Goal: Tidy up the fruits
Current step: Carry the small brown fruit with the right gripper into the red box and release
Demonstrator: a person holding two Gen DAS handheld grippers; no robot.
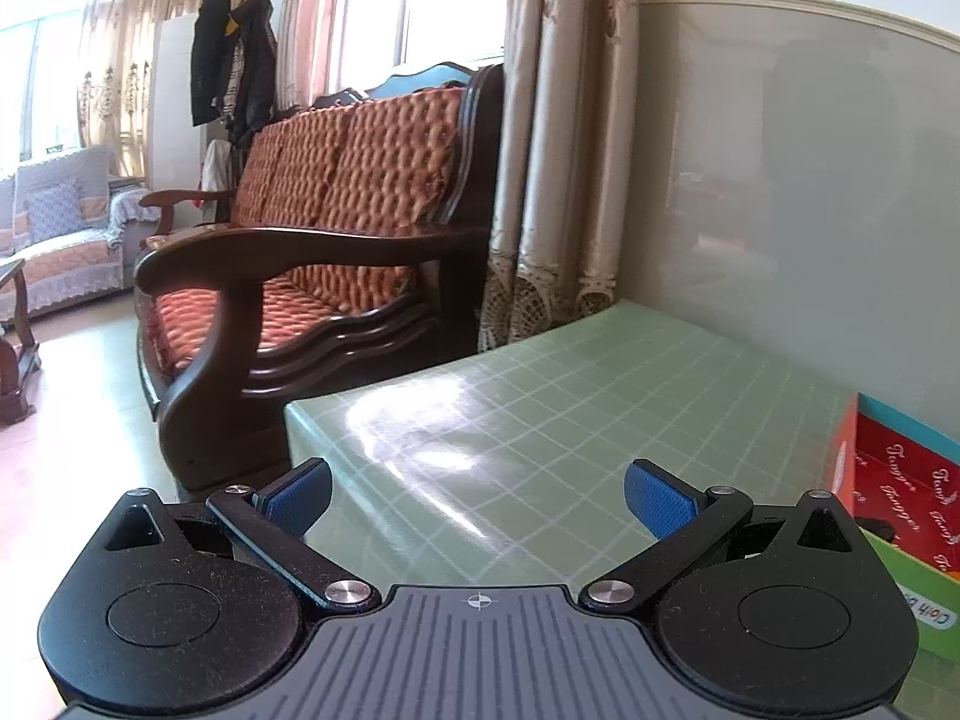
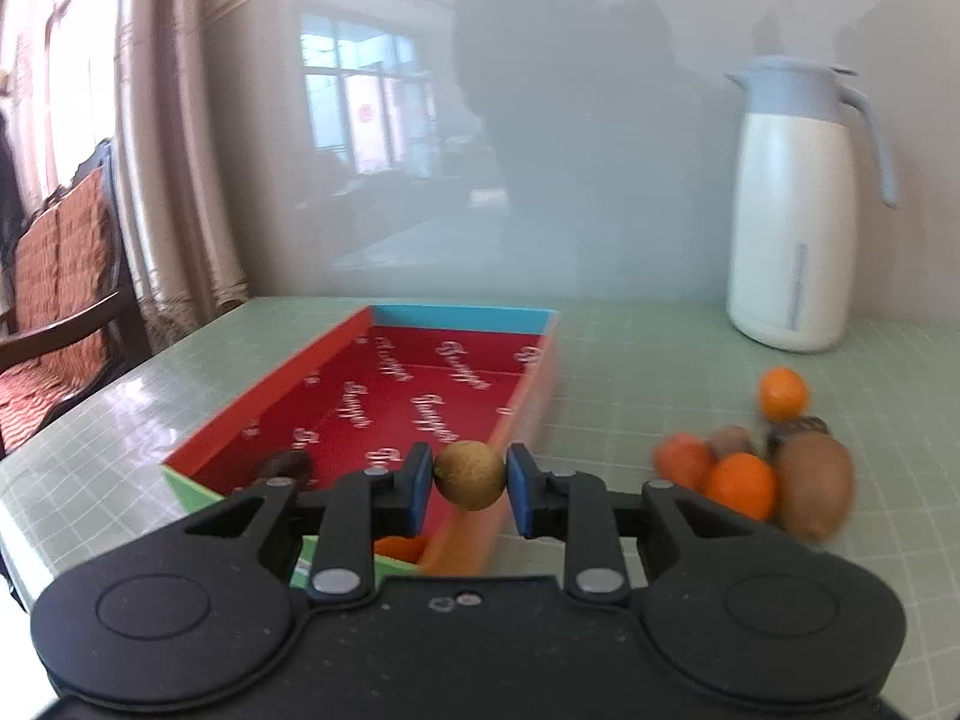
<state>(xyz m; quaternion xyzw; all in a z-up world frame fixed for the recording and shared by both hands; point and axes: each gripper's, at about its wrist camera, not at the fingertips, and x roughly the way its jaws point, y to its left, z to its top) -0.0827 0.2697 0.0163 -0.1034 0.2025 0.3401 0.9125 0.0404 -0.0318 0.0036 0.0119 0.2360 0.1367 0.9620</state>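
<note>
Now your right gripper (image 2: 470, 492) clamped a small brown fruit (image 2: 469, 475) above the box (image 2: 384, 387). Your left gripper's (image 1: 478, 495) fingers stood apart, empty, over the table (image 1: 540, 408).

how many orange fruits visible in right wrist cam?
4, possibly more hidden. One orange fruit sits alone on the table behind the pile; two in the pile, a blurred one and one beside the kiwi; one in the red box, mostly hidden by the tool.
</note>
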